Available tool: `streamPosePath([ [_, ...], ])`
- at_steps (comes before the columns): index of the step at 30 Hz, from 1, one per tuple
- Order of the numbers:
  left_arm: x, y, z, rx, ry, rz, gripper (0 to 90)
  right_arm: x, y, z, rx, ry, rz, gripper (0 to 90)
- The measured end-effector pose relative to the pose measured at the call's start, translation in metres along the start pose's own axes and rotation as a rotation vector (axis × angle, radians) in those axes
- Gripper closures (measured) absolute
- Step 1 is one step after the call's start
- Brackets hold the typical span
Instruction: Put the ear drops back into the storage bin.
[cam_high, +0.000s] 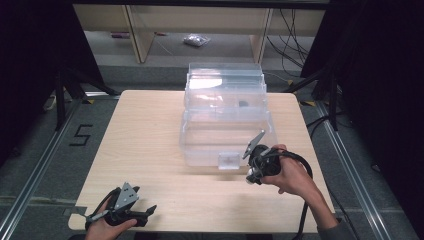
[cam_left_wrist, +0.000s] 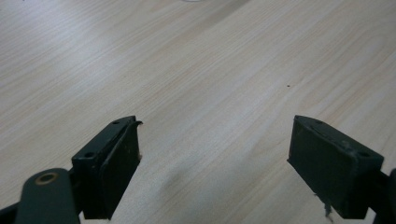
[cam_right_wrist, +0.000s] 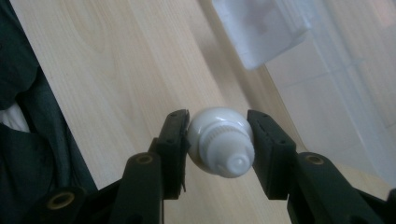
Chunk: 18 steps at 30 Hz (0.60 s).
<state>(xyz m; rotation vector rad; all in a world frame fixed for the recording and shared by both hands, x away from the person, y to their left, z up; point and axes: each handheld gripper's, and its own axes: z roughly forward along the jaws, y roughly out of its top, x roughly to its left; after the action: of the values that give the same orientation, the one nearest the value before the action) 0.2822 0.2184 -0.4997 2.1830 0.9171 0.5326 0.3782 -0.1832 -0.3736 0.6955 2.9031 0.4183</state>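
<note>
At about 7 o'clock on the table (cam_high: 150, 130), the left gripper (cam_high: 131, 212) rests low near the front edge with its fingers (cam_left_wrist: 109, 163) spread wide and nothing between them; in the left gripper view there is bare wood grain under the gap. It is well apart from the work, so it cannot steady anything if the other side slips.

Moving toward 4 o'clock, the right gripper (cam_right_wrist: 218, 140) has its fingers closed on a small white tube (cam_right_wrist: 219, 142), pinching it across its rounded shoulder just behind the ribbed screw cap. In the high view the tube shows as a white spot (cam_high: 253, 176) below the person's hand, just in front of the clear plastic drawer unit (cam_high: 225, 112) that stands at the table's middle, toward 12 o'clock. A small frosted handle (cam_high: 229, 161) sits on the lowest drawer's front, just left of the gripper.

The risk lies in that grip. The pads bear on a curved, smooth surface, so a squeeze or a quick swing could probably squirt the tube out forward, onto the table or off its edge. Whether the cap is fully screwed down is hard to tell. The lowest drawer looks shut, and with the tube held, pulling it calls for the idle left gripper; the light unit may slide instead.
</note>
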Motion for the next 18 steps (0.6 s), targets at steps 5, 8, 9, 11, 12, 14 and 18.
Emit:
streamPosePath([
  [5, 0.0, 0.0, 0.0, 0.002, 0.0, 0.003, 15.9, -0.004, 0.004, -0.012, -0.004, 0.001, -0.005, 60.1],
  [8, 0.0, 0.0, 0.0, -0.005, -0.002, -0.006, 15.9, -0.008, 0.006, -0.021, -0.018, 0.004, -0.015, 60.2],
  [9, 0.0, 0.0, 0.0, 0.002, 0.0, 0.003, 15.9, -0.008, 0.007, -0.023, -0.018, 0.008, -0.013, 60.2],
  [11, 0.0, 0.0, 0.0, 0.001, -0.001, 0.003, 15.9, -0.011, 0.009, -0.029, -0.022, 0.009, -0.009, 60.2],
  [12, 0.0, 0.0, 0.0, 0.001, 0.0, 0.002, 15.9, -0.012, 0.01, -0.032, -0.023, 0.01, -0.008, 60.2],
  [14, 0.0, 0.0, 0.0, 0.001, 0.0, 0.001, 15.9, -0.014, 0.012, -0.037, -0.024, 0.002, -0.013, 60.2],
  [18, 0.0, 0.0, 0.0, 0.001, 0.0, 0.001, 15.9, -0.018, 0.015, -0.042, -0.004, -0.012, 0.01, 60.2],
])
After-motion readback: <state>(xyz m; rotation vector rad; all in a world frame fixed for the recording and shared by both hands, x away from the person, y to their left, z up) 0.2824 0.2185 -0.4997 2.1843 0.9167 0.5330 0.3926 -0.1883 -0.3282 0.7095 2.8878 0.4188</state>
